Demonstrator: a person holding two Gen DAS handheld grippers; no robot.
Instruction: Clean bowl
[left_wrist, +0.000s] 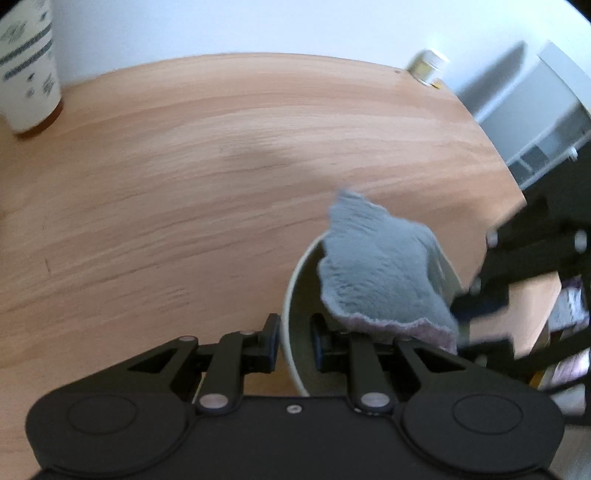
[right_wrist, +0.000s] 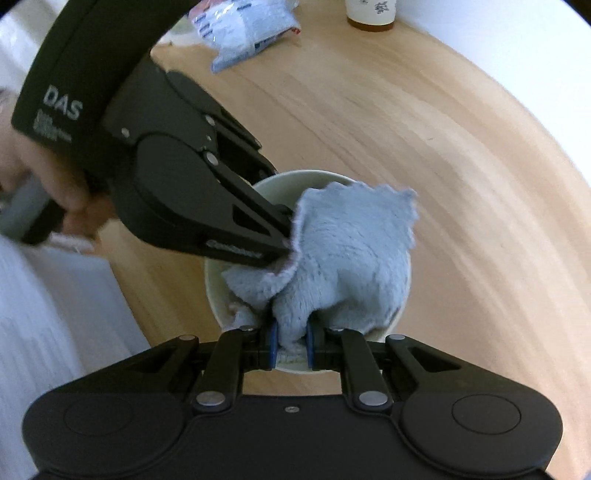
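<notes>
A pale cream bowl (right_wrist: 214, 284) sits on the wooden table near its edge. A fluffy grey-blue cloth (right_wrist: 347, 254) fills the bowl. My right gripper (right_wrist: 290, 345) is shut on the cloth, pressing it into the bowl. My left gripper (left_wrist: 294, 341) is shut on the bowl's rim (left_wrist: 291, 291), one finger outside and one inside. In the left wrist view the cloth (left_wrist: 376, 269) bulges above the bowl, with the right gripper dark and blurred beyond it. In the right wrist view the left gripper comes in from the upper left, its tips hidden behind the cloth.
A white printed cup (left_wrist: 27, 66) stands at the far left of the table (left_wrist: 184, 184); it also shows in the right wrist view (right_wrist: 371, 13). A plastic packet of cloths (right_wrist: 243, 29) lies at the far side. A small jar (left_wrist: 428, 66) sits at the table's far edge.
</notes>
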